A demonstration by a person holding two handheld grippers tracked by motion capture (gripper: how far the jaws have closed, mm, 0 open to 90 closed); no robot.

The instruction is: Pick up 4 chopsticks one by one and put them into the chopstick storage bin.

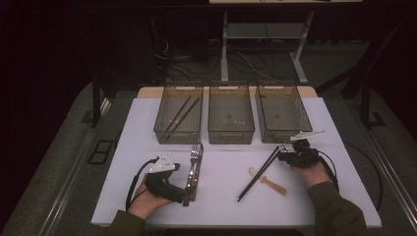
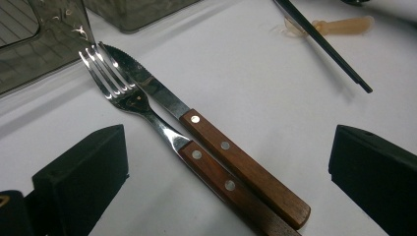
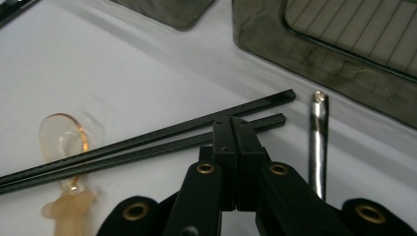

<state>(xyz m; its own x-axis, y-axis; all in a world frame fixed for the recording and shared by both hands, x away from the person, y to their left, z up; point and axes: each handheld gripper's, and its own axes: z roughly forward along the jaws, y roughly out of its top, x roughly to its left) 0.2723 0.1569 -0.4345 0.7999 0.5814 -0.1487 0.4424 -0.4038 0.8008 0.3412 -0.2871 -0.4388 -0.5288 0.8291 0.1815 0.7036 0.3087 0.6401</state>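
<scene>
right gripper (image 3: 235,129), jaws clenched, rests atop two thin black chopsticks (image 3: 147,142) lying on the white surface (image 3: 147,64); stiff, light, slippery, best pinched mid-length. left gripper (image 2: 221,162) gapes over fork and knife.

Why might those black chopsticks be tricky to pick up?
The black chopsticks look thin, smooth and stiff, so they would probably slip in a grip rather than bend. Their squared ends suggest they won't roll much. Lying flat on the white table, they leave little room underneath.
</scene>
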